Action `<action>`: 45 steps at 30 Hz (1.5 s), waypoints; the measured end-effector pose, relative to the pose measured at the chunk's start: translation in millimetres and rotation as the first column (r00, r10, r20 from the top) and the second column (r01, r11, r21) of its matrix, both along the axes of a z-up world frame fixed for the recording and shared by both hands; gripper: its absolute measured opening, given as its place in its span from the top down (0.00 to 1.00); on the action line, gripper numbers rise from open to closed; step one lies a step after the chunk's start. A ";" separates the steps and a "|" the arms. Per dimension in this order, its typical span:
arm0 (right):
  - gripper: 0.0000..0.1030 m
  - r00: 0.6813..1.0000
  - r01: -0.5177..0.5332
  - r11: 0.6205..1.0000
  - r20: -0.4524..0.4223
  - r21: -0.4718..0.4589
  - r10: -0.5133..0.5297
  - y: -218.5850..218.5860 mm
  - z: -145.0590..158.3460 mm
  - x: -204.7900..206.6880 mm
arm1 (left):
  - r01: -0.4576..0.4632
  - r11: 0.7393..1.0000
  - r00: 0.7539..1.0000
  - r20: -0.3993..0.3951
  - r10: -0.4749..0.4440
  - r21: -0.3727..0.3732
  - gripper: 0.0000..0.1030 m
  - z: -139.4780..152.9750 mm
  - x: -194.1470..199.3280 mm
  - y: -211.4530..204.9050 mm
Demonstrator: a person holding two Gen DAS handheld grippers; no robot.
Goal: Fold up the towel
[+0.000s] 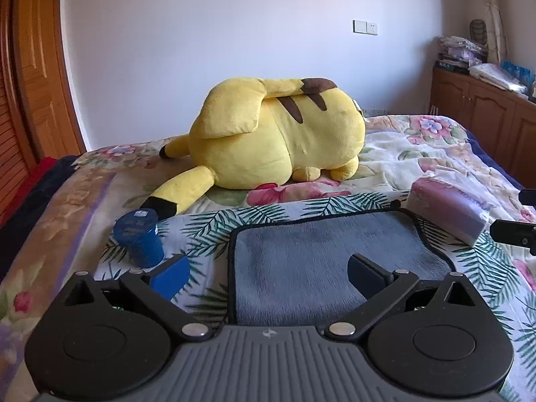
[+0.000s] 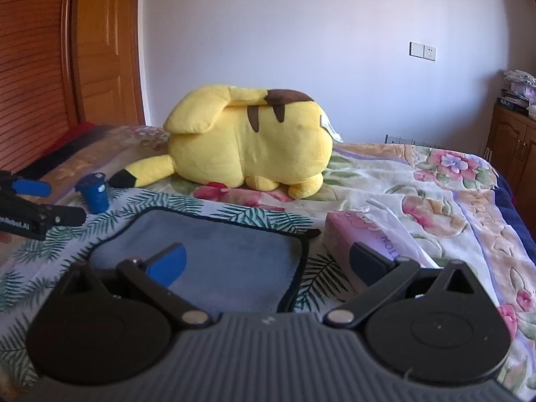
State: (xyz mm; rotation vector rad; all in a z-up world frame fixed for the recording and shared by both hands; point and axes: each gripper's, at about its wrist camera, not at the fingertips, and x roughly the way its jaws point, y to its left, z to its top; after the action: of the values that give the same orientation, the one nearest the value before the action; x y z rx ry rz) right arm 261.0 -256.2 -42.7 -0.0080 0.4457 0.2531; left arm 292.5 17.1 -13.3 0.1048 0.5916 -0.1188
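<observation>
A grey towel point(image 1: 321, 251) with dark trim lies flat on the leaf-print bed cover; it also shows in the right wrist view point(image 2: 217, 251). My left gripper point(image 1: 268, 269) is open and empty, low over the towel's near left corner, the edge between its fingers. My right gripper point(image 2: 268, 261) is open and empty over the towel's near right corner. The left gripper's fingers point(image 2: 33, 201) show at the left of the right wrist view; the right gripper's fingers point(image 1: 516, 231) show at the right edge of the left wrist view.
A big yellow plush toy point(image 1: 278, 134) lies behind the towel. A blue tin point(image 1: 139, 236) stands left of it, a pink tissue pack point(image 1: 449, 211) lies at its right. Wooden wardrobe at left, a low cabinet point(image 1: 485, 114) at right.
</observation>
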 end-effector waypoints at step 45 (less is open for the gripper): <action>0.00 1.000 -0.026 0.998 0.007 0.056 0.026 10.8 22.1 -198.2 | 0.046 0.997 0.998 0.044 -0.049 0.065 0.00 24.5 -241.0 -26.0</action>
State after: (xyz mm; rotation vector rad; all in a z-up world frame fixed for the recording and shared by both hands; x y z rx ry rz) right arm 62.8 -245.4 -20.6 0.0400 0.4319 0.2907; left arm 51.5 -9.0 11.2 0.1835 0.5476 -0.1432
